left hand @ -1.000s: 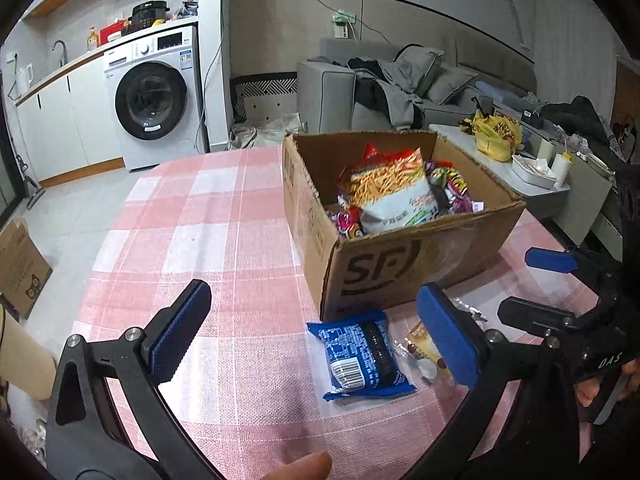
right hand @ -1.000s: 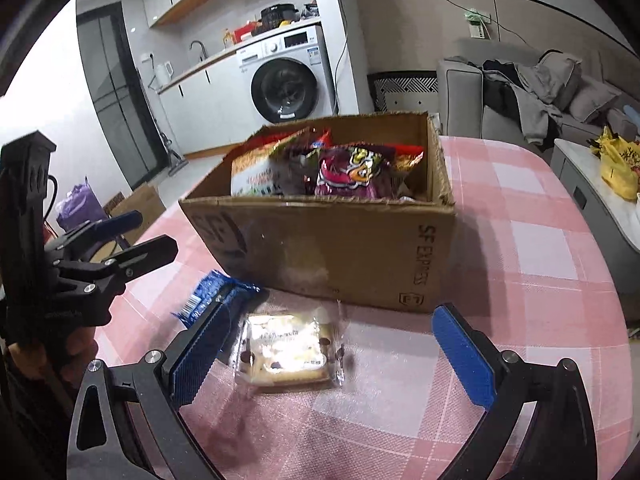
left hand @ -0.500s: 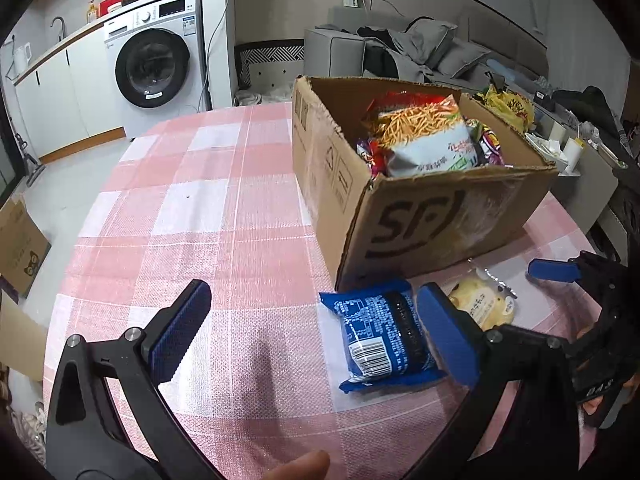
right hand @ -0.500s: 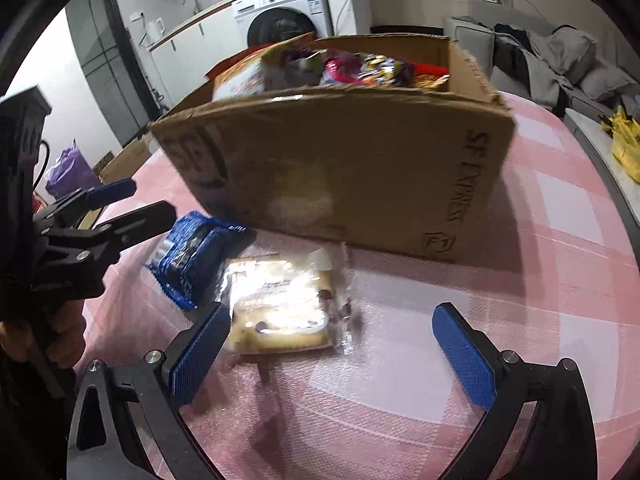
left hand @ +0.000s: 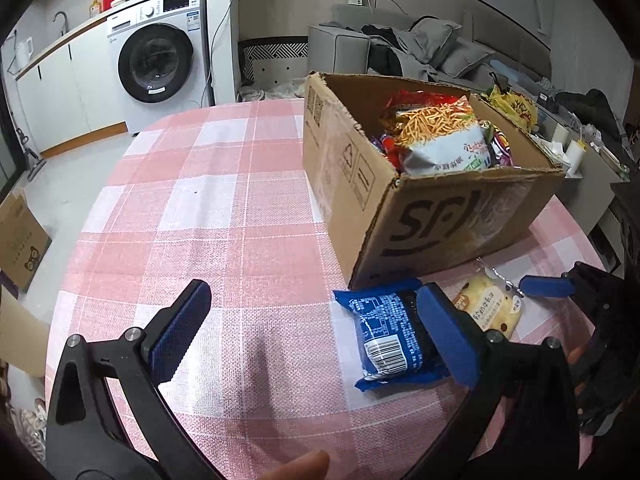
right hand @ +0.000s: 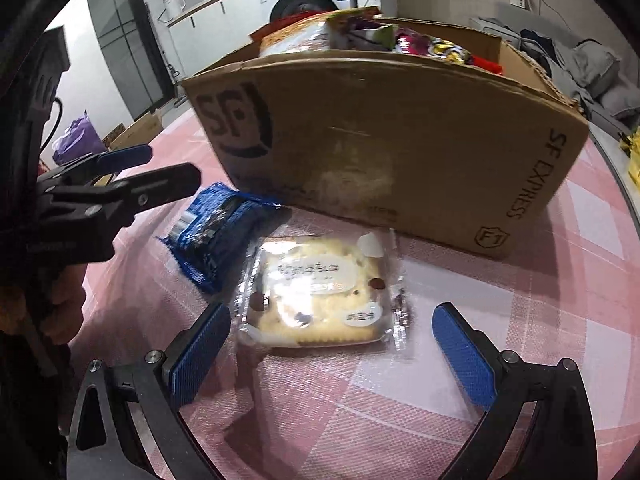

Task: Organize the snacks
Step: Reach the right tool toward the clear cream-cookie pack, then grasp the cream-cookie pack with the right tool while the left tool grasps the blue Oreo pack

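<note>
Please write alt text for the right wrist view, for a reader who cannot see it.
The open right gripper hovers over a clear-wrapped pastry on a pink checked tablecloth. A blue snack packet lies beside it, a snack-filled cardboard box behind.

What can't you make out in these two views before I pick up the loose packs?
- Blue snack pack: right side hidden by the left hand-held gripper finger in the left wrist view.
- Clear-wrapped pastry: label blurred by glare in the right wrist view.
- Cardboard box: lower contents hidden by its front wall.
- Right hand-held gripper: open, but contact with the tablecloth is unclear.
</note>
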Tool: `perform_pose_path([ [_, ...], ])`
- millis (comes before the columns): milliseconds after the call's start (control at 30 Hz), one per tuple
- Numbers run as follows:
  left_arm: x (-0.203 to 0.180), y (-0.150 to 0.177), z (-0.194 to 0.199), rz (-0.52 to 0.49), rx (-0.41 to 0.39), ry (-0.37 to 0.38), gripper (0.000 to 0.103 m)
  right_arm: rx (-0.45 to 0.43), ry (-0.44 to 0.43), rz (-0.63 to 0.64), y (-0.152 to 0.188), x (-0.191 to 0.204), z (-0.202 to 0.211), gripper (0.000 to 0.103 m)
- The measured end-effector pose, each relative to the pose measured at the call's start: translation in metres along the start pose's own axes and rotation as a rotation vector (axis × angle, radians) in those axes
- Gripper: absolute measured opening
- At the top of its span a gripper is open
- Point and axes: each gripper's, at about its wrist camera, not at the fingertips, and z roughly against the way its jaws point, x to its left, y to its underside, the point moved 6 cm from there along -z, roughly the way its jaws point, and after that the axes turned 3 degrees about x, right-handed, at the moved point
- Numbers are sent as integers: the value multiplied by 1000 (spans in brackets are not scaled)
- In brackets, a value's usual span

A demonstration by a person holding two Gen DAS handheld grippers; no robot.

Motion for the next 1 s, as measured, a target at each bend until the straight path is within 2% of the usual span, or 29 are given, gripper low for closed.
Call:
perform_pose_path([
  [400,2,2,-5,-3,5,0,103,14,88,77,-8,28,-22,103],
  [1000,3,3,-10,-2,11,1,103,-5,78,25,-6,11,-14,102],
])
